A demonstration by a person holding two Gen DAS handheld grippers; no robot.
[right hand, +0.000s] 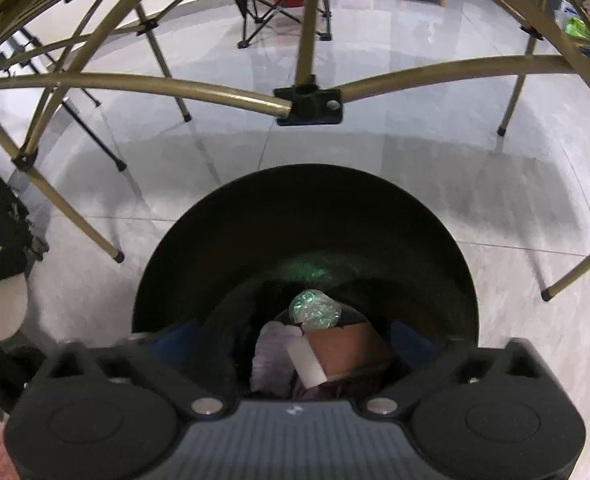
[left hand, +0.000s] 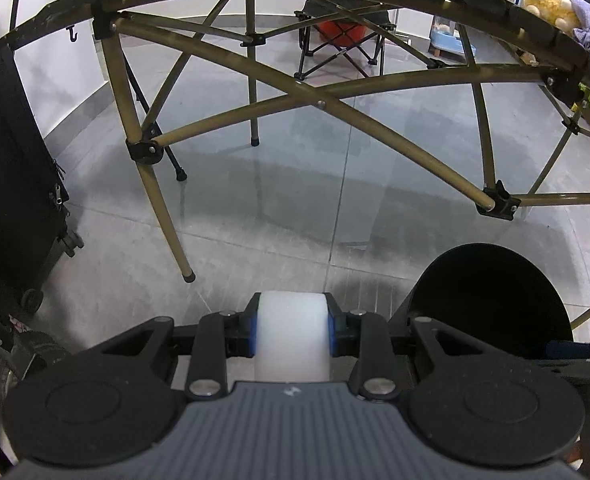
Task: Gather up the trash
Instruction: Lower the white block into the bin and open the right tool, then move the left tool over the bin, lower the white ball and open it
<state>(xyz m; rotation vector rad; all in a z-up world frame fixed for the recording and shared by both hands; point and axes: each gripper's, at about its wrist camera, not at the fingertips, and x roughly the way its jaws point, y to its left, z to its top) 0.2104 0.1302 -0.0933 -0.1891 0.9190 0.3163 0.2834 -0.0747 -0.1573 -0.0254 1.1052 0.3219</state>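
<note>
My left tongs [left hand: 293, 330] squeeze a white foam block [left hand: 293, 340]. My right tongs [right hand: 315, 344] are wide open with nothing in them, right over the black bin [right hand: 307, 216]. Inside lie a green wrapper [right hand: 315, 308] and brown cardboard [right hand: 347, 346].

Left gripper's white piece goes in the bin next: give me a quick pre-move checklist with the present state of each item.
1. White piece clamped between the left gripper fingers: ok.
2. Right gripper open, nothing between its fingers: ok.
3. Black bin mouth unobstructed, room above the green wrapper and brown cardboard inside: ok.
4. Left gripper over the bin: not ok, the bin sits off to its right.
5. Right gripper clear of the bin mouth for the left drop: not ok, it hangs over the opening.
6. Table frame clearance on the way over: cannot tell.
</note>
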